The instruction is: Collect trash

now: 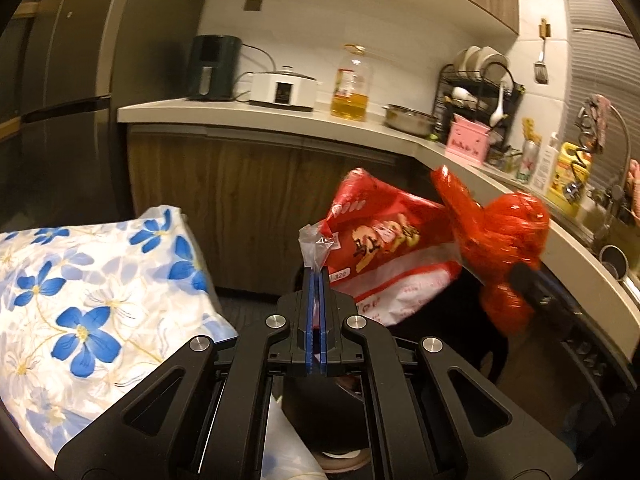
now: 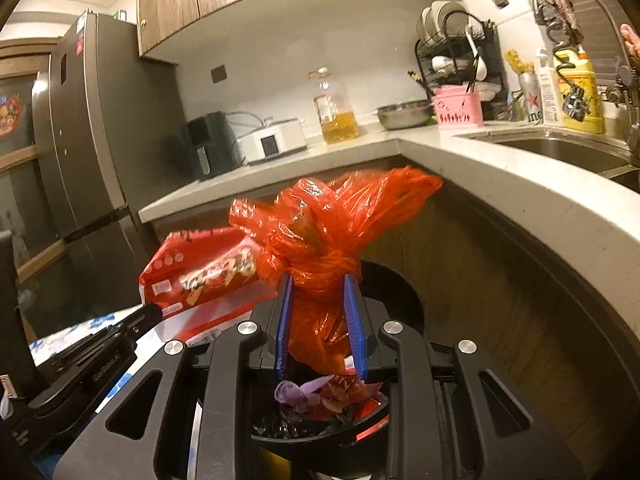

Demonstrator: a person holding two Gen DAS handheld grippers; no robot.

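Trash held over the bin, one piece in each gripper.
Left gripper (image 1: pixel 316 276), jaws shut on the clear corner of a red snack bag (image 1: pixel 384 248), and right gripper (image 2: pixel 320 292), jaws narrowed around a knotted red plastic bag (image 2: pixel 328 232), hang above the black bin (image 2: pixel 320 420), probably for dropping; the bin already holds purple and red scraps, beside the curved bench (image 2: pixel 500 184).

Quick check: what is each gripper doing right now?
Left gripper: shut on the red snack bag's clear edge.
Right gripper: shut on the tied red plastic bag.
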